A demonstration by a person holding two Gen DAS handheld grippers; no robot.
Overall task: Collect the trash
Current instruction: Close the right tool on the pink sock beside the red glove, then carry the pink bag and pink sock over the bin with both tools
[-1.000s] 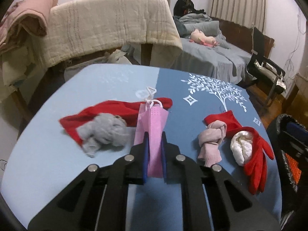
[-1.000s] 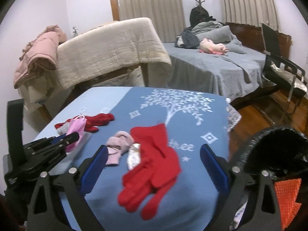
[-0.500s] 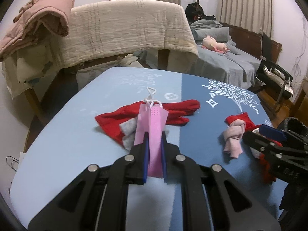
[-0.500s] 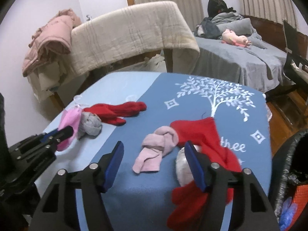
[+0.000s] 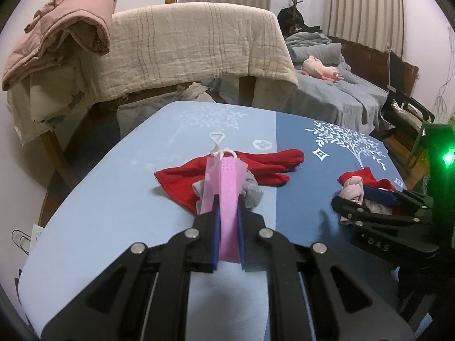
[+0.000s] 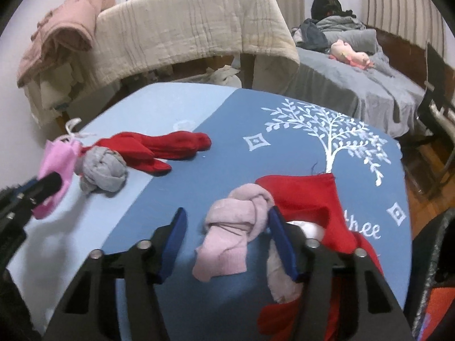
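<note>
My left gripper [image 5: 227, 216] is shut on a pink face mask [image 5: 227, 182], held just above the table with its white ear loops at the top. In the right wrist view that left gripper [image 6: 42, 187] and the mask [image 6: 54, 159] sit at the far left. My right gripper [image 6: 227, 227] is low over the table, its jaws closing around a knotted pale pink sock [image 6: 239, 213]. The right pad is at the sock's edge and the left pad stands clear of it. The left wrist view shows the right gripper [image 5: 369, 199] by the same sock [image 5: 352, 190].
On the blue table cloth [image 6: 256, 113] lie a red glove [image 6: 159, 147], a grey knotted sock [image 6: 102, 170], a second red glove [image 6: 307, 199] and a white crumpled wad [image 6: 310, 228]. A black mesh bin [image 6: 438, 255] stands off the table's right edge. A blanket-draped chair [image 6: 184, 28] and a bed [image 6: 355, 85] lie behind.
My right gripper came forward and down over the pink sock, its jaws narrowing from wide apart. It has entered the left wrist view. My left gripper shifted left, still holding the mask.
</note>
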